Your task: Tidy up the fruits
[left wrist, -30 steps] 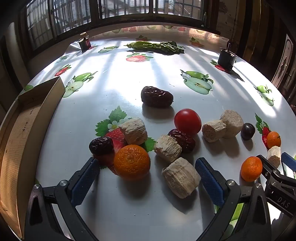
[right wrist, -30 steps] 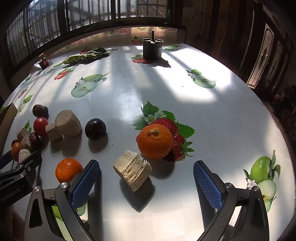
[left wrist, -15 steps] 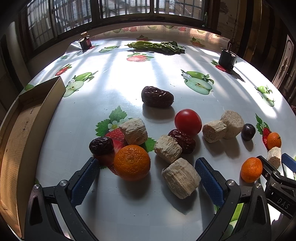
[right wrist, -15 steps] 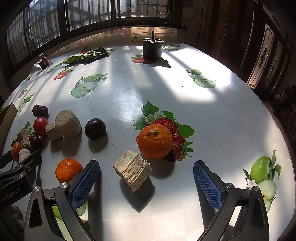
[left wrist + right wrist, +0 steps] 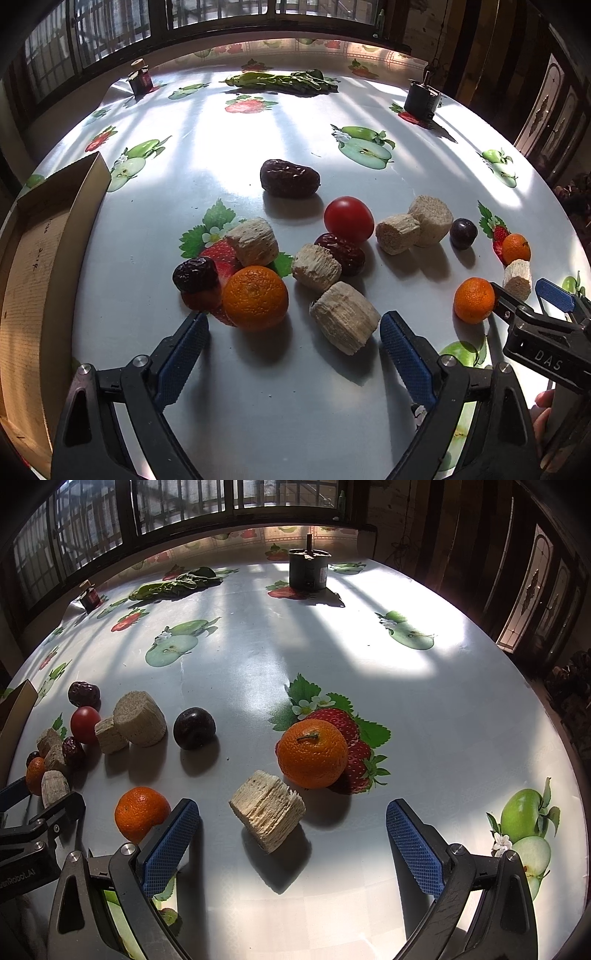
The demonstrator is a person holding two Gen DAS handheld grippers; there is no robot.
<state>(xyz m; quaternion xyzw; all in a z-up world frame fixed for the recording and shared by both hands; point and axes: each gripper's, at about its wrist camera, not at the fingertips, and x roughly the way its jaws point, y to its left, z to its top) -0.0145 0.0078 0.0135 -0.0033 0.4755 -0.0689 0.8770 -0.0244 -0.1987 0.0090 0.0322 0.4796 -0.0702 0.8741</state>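
While its jaws are closing: the left gripper (image 5: 293, 341) hangs low over the table (image 5: 229, 147), pads still apart and pressing on nothing, with an orange (image 5: 255, 297) and a pale ridged cylinder (image 5: 344, 322) lying just beyond the fingertips.
Landmark: the orange in the left wrist view (everything below is placed from it).
Ridged cylinder: just right of the orange, on its side, long axis running from upper left to lower right, flat end turned down-right.
Small date (image 5: 195, 274): touching the orange's upper left side, long axis roughly across the view.
Second cylinder (image 5: 252, 240): just behind the orange, lying over a printed strawberry.
Third cylinder (image 5: 316, 266): behind and right, against a dark red date (image 5: 342, 252).
Tomato (image 5: 348, 220): farther back and right.
Large date (image 5: 289, 178): well behind the orange, alone, long axis across the view.
Cardboard box (image 5: 35, 266): well to the left, at the table edge.
Right gripper (image 5: 291, 836): well to the right of the orange, jaws wide and empty; a cut cylinder (image 5: 266, 815) lies tilted just ahead of the jaws, a stemmed orange (image 5: 312, 753) behind it.
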